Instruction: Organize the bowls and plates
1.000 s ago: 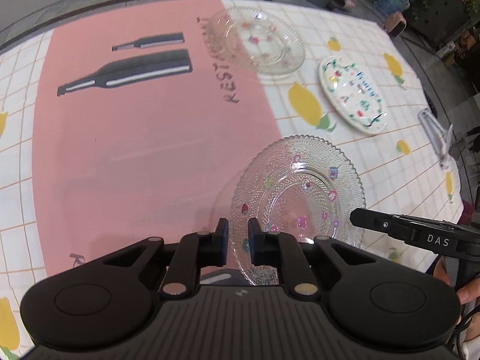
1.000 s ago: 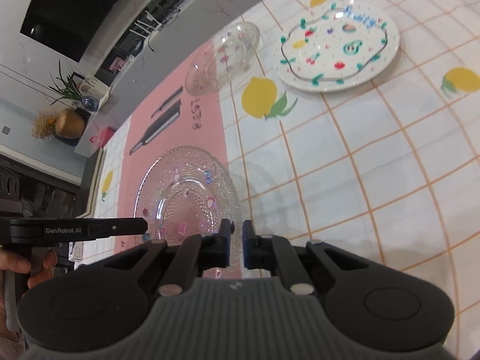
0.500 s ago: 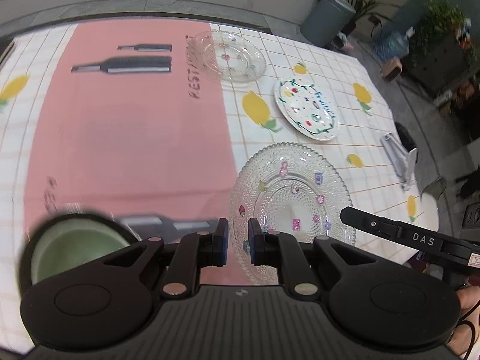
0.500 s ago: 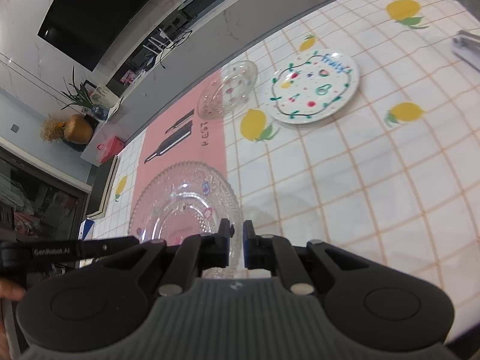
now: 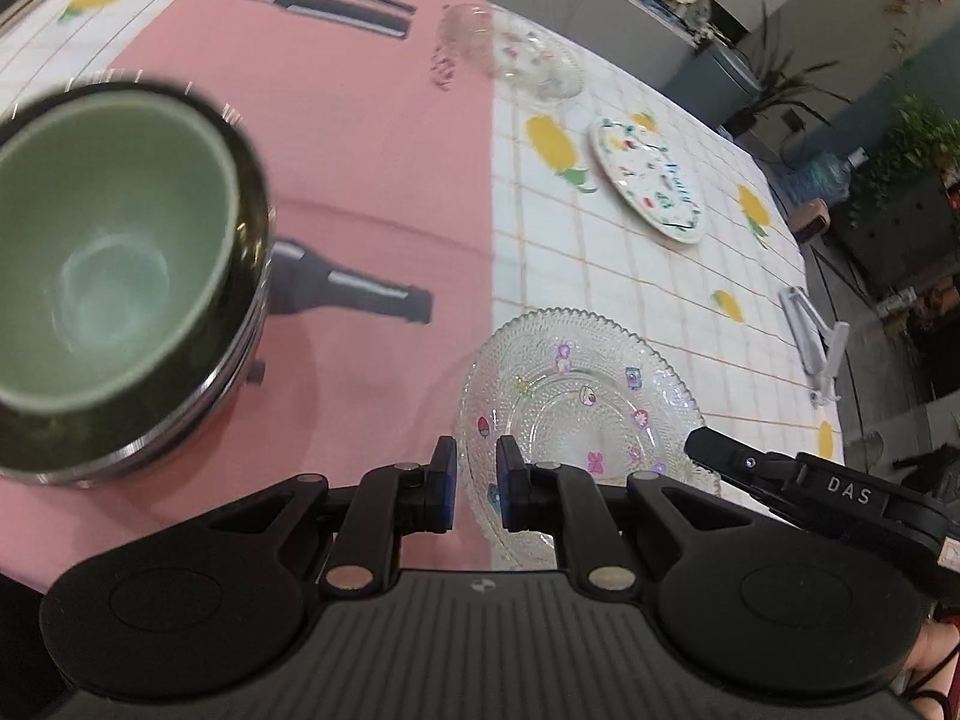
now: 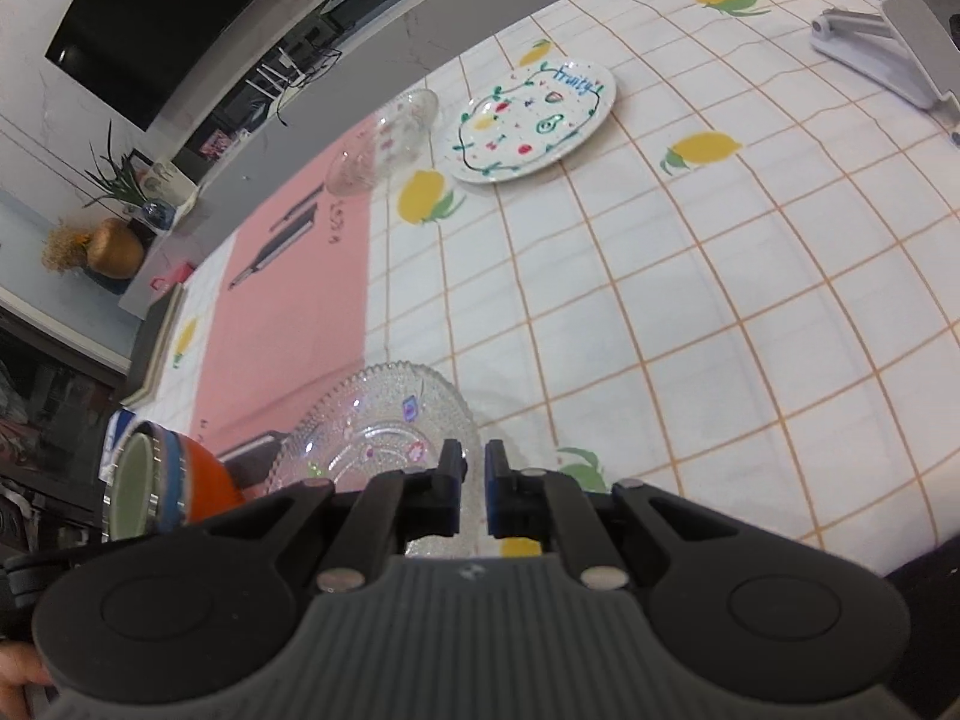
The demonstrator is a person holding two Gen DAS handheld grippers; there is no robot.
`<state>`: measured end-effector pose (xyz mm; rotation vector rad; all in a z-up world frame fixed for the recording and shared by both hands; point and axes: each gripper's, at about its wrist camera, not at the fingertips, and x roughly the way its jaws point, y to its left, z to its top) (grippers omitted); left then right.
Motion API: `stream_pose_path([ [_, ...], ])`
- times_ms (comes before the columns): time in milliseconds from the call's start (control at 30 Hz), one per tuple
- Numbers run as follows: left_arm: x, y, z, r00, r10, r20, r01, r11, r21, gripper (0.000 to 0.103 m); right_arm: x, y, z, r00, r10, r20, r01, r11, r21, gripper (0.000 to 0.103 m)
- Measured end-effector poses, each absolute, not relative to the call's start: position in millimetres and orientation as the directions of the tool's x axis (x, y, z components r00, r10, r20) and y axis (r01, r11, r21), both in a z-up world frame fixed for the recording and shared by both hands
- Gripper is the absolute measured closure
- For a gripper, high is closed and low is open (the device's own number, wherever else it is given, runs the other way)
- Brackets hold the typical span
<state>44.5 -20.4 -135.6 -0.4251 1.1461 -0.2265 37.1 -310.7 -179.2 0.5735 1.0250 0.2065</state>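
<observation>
**A:** What sits closest to the two tools?

**B:** A large clear glass plate with a beaded rim and small coloured flower marks (image 5: 579, 402). It lies on the tablecloth (image 6: 660, 276) where the pink printed panel meets the white grid with yellow lemons. Both grippers hang over its near edge.

**A:** Is either one gripping it?

**B:** The right gripper (image 6: 473, 489) has its jaws drawn together, and the plate's rim shows through the narrow slit between them — I cannot tell whether the pads press on the glass. The left gripper (image 5: 476, 483) is nearly closed too, with a slim gap and the plate's near-left rim just behind it; no clear grip there either.

**A:** And the bowls?

**B:** A stack of nested bowls (image 5: 114, 276) stands on the pink panel, to the left of the glass plate — pale green inside on top, a dark outer wall, metallic rims below. It is blurred in the left view. From the right view the same stack shows blue and orange sides at the far left edge.

**A:** Farther off?

**B:** A white round plate painted with fruit and a green vine border (image 6: 534, 120) lies on the grid area, and just beside it a small clear glass dish with coloured dots (image 6: 384, 144) rests at the pink panel's far edge. A grey-white folding stand (image 6: 882, 48) lies well apart, towards the cloth's right edge.
</observation>
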Motion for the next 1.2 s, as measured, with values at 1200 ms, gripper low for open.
stream_pose_path([
  [1200, 31.5, -26.3, -147.7, 0.592, -0.288, -0.753, 0.009, 0.936, -0.351, 0.066, 40.5, -302.1, -207.5, 0.539, 0.379, -0.752, 0.054, 0.876, 0.48, 0.077],
])
